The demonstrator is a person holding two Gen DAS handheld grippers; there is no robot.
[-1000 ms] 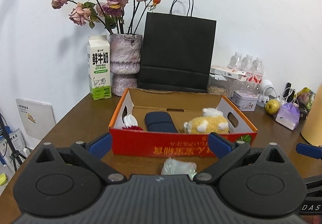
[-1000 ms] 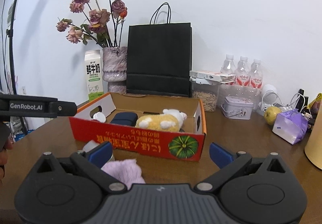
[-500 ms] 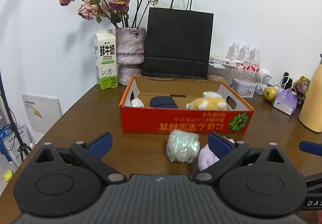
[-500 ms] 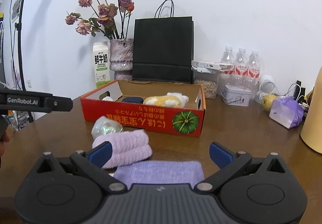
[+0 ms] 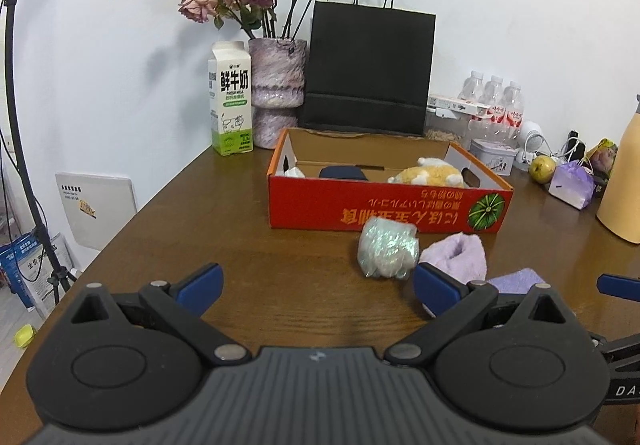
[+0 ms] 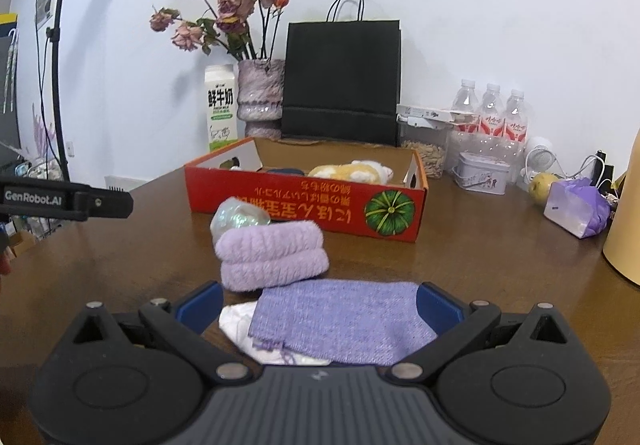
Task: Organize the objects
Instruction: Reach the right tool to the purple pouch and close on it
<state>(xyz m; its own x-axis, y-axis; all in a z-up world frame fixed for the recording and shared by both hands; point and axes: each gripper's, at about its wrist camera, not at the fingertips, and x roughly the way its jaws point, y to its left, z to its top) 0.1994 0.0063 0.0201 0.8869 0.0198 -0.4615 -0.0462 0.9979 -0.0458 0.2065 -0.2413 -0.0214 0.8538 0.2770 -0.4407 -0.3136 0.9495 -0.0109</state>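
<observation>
A red cardboard box (image 5: 384,205) (image 6: 304,201) stands mid-table and holds a yellow plush toy (image 5: 426,175) (image 6: 352,171), a dark blue case (image 5: 344,172) and a white item. In front of the box lie a shiny iridescent pouch (image 5: 387,251) (image 6: 238,217), a rolled lilac towel (image 5: 456,257) (image 6: 272,259) and a flat purple cloth (image 6: 344,319) on white plastic. My left gripper (image 5: 316,287) is open over bare table, left of the pouch. My right gripper (image 6: 318,305) is open, its fingers straddling the purple cloth.
A milk carton (image 5: 231,99), a vase of dried roses (image 5: 278,93) and a black paper bag (image 5: 370,69) line the back wall. Water bottles (image 6: 492,113), a tin (image 6: 482,173), a pear (image 6: 542,183), a purple packet (image 6: 576,209) and a yellow flask (image 5: 624,181) crowd the right side.
Both grippers have pulled back from the box towards the table's near edge. The pouch, the towel and the purple cloth have come into view in front of the box.
</observation>
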